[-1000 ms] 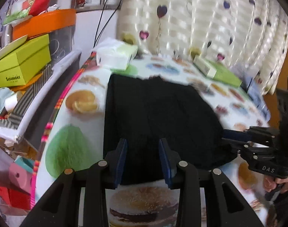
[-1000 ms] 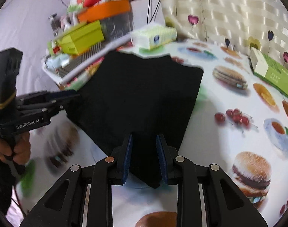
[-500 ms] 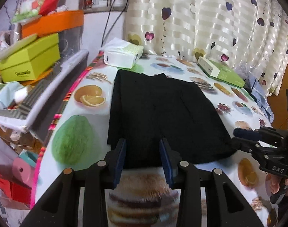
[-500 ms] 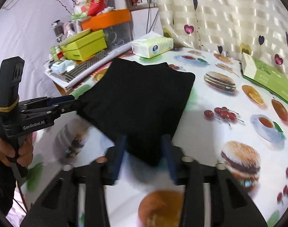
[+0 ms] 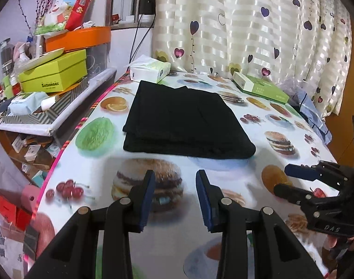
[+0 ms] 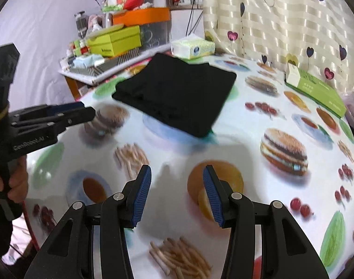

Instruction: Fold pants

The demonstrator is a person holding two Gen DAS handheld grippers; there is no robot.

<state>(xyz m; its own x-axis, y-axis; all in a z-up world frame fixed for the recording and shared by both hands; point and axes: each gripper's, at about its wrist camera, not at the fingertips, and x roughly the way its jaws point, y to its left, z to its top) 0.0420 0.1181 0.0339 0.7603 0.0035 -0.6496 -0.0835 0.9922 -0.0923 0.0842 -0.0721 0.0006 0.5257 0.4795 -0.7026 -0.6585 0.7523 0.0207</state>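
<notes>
The black pants (image 5: 186, 121) lie folded into a flat rectangle on the food-print tablecloth (image 5: 153, 244); they also show in the right wrist view (image 6: 177, 93). My left gripper (image 5: 174, 197) is open and empty, held above the table a little short of the pants' near edge. My right gripper (image 6: 177, 190) is open and empty, further back from the pants. Each gripper shows in the other's view, the right one (image 5: 290, 179) at right, the left one (image 6: 79, 111) at left.
A tissue pack (image 5: 151, 71) sits just behind the pants. A green flat box (image 5: 260, 87) lies at the back right. A cluttered shelf with yellow-green (image 5: 53, 75) and orange boxes stands left of the table. A heart-print curtain (image 5: 258, 28) hangs behind.
Both grippers have let go of the pants, opened wider and pulled back toward me. The pants now rest folded on the table.
</notes>
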